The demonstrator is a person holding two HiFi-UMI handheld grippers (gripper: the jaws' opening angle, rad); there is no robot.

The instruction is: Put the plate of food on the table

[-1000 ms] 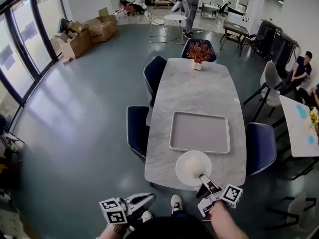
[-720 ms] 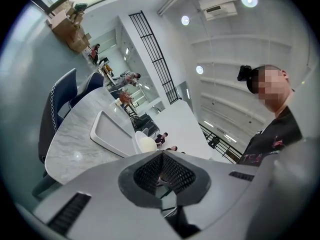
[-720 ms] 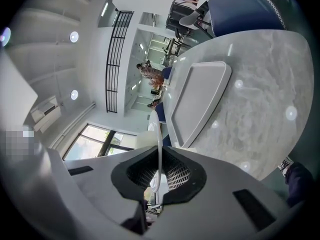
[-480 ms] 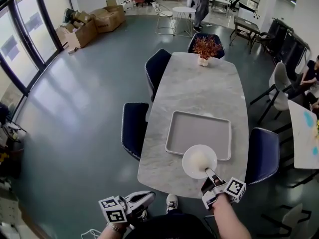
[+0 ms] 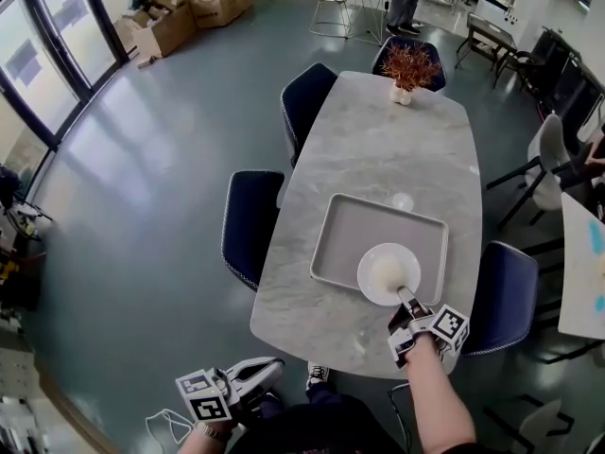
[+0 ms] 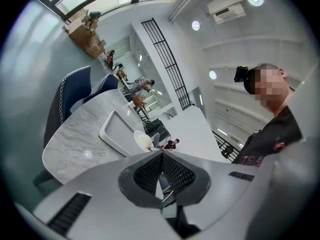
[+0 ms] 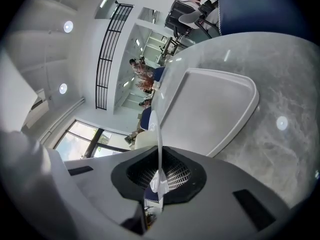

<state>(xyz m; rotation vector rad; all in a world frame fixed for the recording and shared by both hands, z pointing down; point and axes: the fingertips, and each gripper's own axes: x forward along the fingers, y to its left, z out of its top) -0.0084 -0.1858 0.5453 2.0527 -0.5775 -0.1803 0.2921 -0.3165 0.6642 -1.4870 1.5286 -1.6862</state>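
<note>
Right hand-held gripper [image 5: 406, 301]: we see its jaws clamped on the near rim of the plate [image 5: 388, 272]; in the right gripper view the rim runs edge-on between them.
Plate: white and round, with a pale mound of food in the middle. It's over the near right part of the tray [image 5: 352, 227]; we can't tell if it touches.
Tray: grey, rectangular, flat on the marble surface [image 5: 378, 149], toward its near end.
Left hand-held gripper [image 5: 267, 371]: low by our body, off the surface's near edge, jaws together, nothing between them.
Other: potted plant [image 5: 408, 67] at the far end, blue chairs [image 5: 250, 235] along the sides.
</note>
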